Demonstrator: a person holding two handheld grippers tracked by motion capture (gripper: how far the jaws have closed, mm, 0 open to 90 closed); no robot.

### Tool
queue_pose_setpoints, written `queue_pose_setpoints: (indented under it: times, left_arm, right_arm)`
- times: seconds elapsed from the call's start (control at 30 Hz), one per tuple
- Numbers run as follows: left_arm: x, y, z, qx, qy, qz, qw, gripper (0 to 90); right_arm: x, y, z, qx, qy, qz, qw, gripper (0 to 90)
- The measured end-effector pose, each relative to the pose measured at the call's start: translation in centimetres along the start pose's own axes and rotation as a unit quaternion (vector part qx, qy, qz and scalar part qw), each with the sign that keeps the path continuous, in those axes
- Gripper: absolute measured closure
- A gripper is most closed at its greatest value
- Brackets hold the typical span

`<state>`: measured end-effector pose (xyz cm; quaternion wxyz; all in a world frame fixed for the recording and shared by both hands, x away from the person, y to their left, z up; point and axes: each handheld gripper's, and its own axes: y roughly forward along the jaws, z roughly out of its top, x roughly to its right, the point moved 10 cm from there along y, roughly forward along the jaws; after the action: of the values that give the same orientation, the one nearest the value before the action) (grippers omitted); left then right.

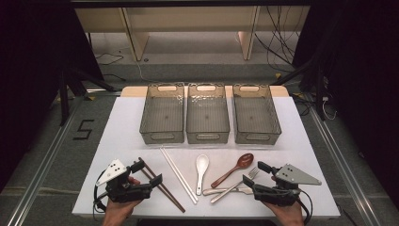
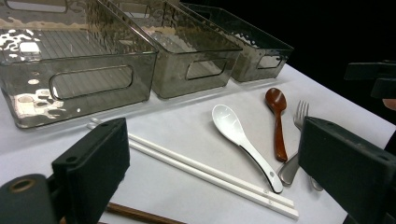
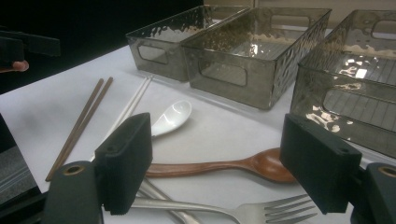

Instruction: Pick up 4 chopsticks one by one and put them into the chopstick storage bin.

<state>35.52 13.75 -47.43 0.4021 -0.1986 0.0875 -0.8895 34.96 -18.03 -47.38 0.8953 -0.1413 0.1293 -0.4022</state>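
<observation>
At the lower left of the high view, the left gripper [image 1: 149, 172] hovers with its black jaws spread and nothing between them, over the pair of dark brown wooden chopsticks [image 1: 163, 185], while at the lower right the right gripper [image 1: 256, 173] stands equally wide and empty just beside the silver metal fork [image 1: 235, 185]. Between them, along the lower middle, lie two white chopsticks [image 1: 179, 175], a white ceramic soup spoon [image 1: 201, 168] and a reddish-brown wooden spoon [image 1: 234, 169], with three smoky translucent plastic bins [image 1: 208, 135] ranged side by side across the centre on the white table [image 1: 122, 127].

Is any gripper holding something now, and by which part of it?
No. The left gripper and the right gripper both stand open above the table, with nothing between the jaws.
</observation>
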Motion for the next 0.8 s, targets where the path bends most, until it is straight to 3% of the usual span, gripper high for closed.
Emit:
queue_pose_setpoints:
  times: [0.43,0.67,0.8]
  left_arm:
    - [-0.33,0.18,0.07,-0.012,0.002,0.003,0.9999,8.8]
    - [-0.62,0.41,-0.12,-0.045,0.007,-0.003,0.9989,9.7]
    - [-0.81,0.52,-0.15,-0.078,0.031,0.002,0.9965,11.3]
  right_arm:
    - [0.16,-0.25,0.03,0.001,0.004,-0.001,1.0000,26.3]
    - [0.34,-0.44,0.09,0.003,0.006,-0.002,1.0000,26.4]
    - [0.32,-0.40,-0.03,-0.001,0.005,-0.002,1.0000,26.5]
